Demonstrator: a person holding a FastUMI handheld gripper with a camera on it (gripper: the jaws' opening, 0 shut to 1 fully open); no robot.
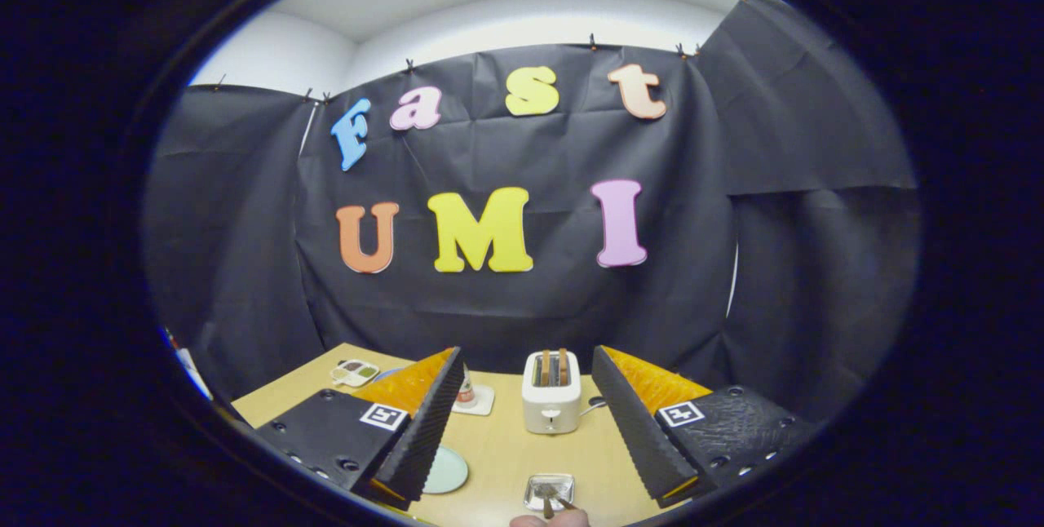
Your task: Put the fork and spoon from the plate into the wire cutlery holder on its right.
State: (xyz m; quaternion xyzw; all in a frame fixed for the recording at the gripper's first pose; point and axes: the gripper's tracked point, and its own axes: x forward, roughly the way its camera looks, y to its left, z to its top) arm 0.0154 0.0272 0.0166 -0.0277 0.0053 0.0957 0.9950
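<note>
Lying in the small tray (549,481) between my fingers, the cutlery (551,498) points its handles toward me, bowl ends away. My tongs (525,421) hang released, wide apart above the table (506,445), grasping nothing. A hand (548,520) touches the handles. Toaster (551,401) stands beyond.

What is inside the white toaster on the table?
Two brown slices stand in the slots of the toaster, beyond the open gripper. Their lower parts are hidden inside it.

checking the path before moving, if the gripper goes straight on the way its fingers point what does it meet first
Probably the white toaster, standing ahead of the open gripper in line with the gap between its fingers. The small metal tray lies nearer but lower on the table; depth is unclear.
</note>
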